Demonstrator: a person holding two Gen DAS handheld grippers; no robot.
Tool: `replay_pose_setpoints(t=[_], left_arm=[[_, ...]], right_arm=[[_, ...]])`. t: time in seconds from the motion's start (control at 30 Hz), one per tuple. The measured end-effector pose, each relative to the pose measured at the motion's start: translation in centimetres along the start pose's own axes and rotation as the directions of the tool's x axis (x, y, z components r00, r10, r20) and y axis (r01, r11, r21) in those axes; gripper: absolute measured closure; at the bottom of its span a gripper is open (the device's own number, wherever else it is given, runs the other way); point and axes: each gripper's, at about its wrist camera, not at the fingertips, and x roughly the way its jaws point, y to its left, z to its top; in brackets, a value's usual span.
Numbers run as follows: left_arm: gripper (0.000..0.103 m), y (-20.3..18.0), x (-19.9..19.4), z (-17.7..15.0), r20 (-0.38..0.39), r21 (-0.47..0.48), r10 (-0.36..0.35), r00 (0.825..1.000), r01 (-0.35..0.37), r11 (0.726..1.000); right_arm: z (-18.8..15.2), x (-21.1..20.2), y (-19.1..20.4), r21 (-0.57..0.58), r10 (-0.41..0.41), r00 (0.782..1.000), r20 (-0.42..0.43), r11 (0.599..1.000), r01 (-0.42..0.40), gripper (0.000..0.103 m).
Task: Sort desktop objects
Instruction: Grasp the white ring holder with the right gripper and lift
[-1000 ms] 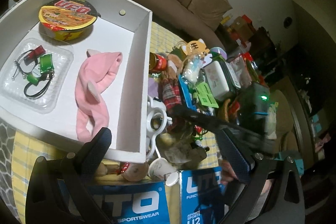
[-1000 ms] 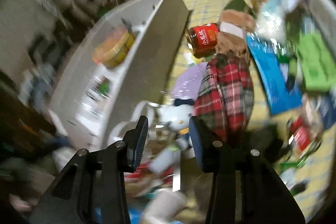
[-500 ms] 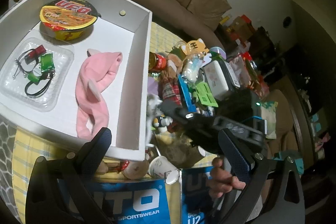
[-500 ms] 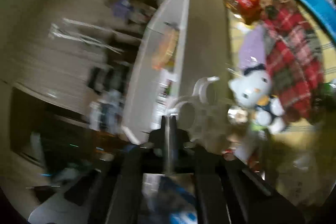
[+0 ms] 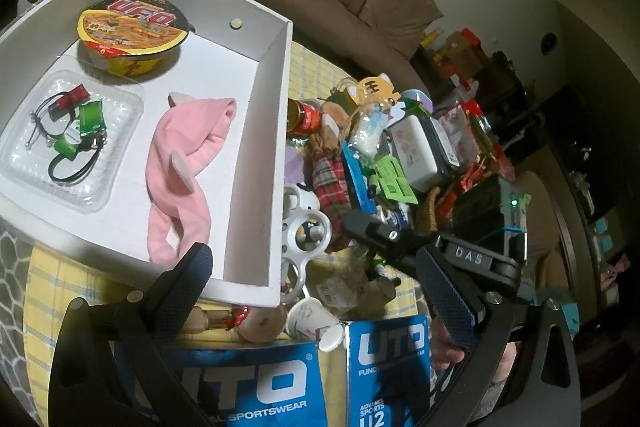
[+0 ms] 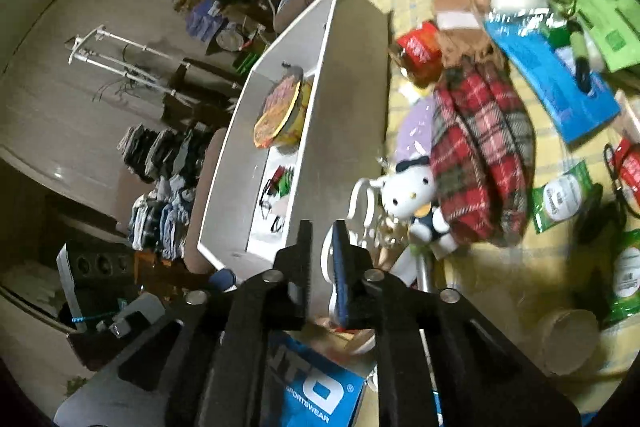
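The right gripper is nearly closed, its fingers clenched on the rim of a white plastic ring piece, a stiff moulded thing with several round holes that lies just outside the right wall of the white box, near the middle of the left wrist frame. In the right wrist view only a sliver of that white rim shows between the fingers, low and centre, so how deep the bite goes I cannot tell. It looks light and rigid, and smooth enough to swivel in a narrow pinch; taking it across a solid span between two holes would likely hold it steadier than a grip on the thin outer edge. A small white cat figure sits touching or tangled against it, beside the red plaid cloth, and may drag along if the piece is raised

The left gripper hangs with its fingers spread wide and grasping nothing, at the bottom of its own frame above the blue boxes

Inside the box are a noodle bowl, a pink soft toy and a clear tray of small items. The heap on the bench at right is crowded and dim; much of it is hard to name, and the right view is smeared
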Motion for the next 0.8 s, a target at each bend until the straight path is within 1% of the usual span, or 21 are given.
replay_pose_setpoints(t=[0.03,0.1,0.23,0.27,0.3,0.33,0.37,0.43,0.53,0.57,0.63,0.67,0.73,0.77,0.8], left_arm=[[0.000,-0.1,0.1,0.0,-0.002,0.003,-0.001,1.000,0.001,1.000],[0.000,-0.2,0.3,-0.1,-0.006,0.007,-0.001,1.000,0.001,1.000],[0.000,-0.2,0.5,-0.2,-0.014,0.005,0.003,1.000,-0.002,1.000],[0.000,-0.2,0.6,-0.2,-0.016,0.004,0.005,1.000,-0.004,1.000],[0.000,-0.1,0.6,-0.1,-0.017,0.003,0.005,1.000,-0.005,1.000],[0.000,0.0,0.6,-0.1,-0.017,0.001,0.004,1.000,-0.004,1.000],[0.000,0.1,0.6,-0.1,-0.016,0.000,0.004,1.000,-0.004,1.000],[0.000,0.2,0.6,0.0,-0.015,0.002,0.003,1.000,-0.003,1.000],[0.000,0.2,0.6,-0.1,-0.018,0.003,-0.006,1.000,0.006,1.000],[0.000,0.2,0.6,-0.1,-0.019,-0.001,-0.018,1.000,0.018,1.000],[0.000,0.6,0.7,-0.1,-0.016,-0.033,-0.061,0.998,0.060,0.998],[0.000,0.9,0.7,0.0,-0.010,-0.066,-0.097,0.995,0.096,0.993],[0.000,1.8,0.8,0.2,0.006,-0.135,-0.173,0.985,0.172,0.976],[0.000,2.4,0.8,0.3,0.018,-0.182,-0.231,0.973,0.231,0.956],[0.000,2.9,0.9,0.3,0.035,-0.226,-0.303,0.952,0.303,0.926]], right_arm=[[-0.1,0.3,-0.1,0.005,0.005,1.000,-0.018,1.000,-0.005,0.080],[-0.4,0.9,-0.2,0.013,0.024,0.999,-0.026,1.000,-0.023,0.072],[-0.6,3.5,-0.4,0.003,-0.005,0.998,-0.067,1.000,0.006,0.071],[-0.6,4.0,-0.6,0.010,-0.010,0.999,-0.053,1.000,0.010,0.075],[-0.6,4.3,-0.7,0.012,-0.006,0.999,-0.042,1.000,0.007,0.088],[-0.6,4.5,-0.8,0.021,0.014,0.999,-0.034,1.000,-0.013,0.089],[-0.6,4.5,-1.0,0.042,0.042,0.999,-0.023,0.998,-0.041,0.092],[-0.4,3.9,-0.8,0.046,0.065,0.998,0.005,0.997,-0.065,0.092],[0.0,1.8,0.1,0.034,0.111,0.993,0.044,0.993,-0.113,0.092],[0.2,0.6,0.4,0.039,0.142,0.988,0.067,0.989,-0.145,0.092],[0.5,-1.4,1.0,0.034,0.183,0.978,0.102,0.982,-0.187,0.092],[0.7,-2.5,1.5,0.028,0.207,0.971,0.119,0.977,-0.211,0.092],[1.0,-4.7,2.5,0.015,0.272,0.950,0.156,0.961,-0.277,0.092],[1.0,-5.5,2.9,0.010,0.302,0.938,0.168,0.951,-0.308,0.092],[1.1,-6.3,3.5,0.004,0.341,0.923,0.178,0.938,-0.347,0.092]])
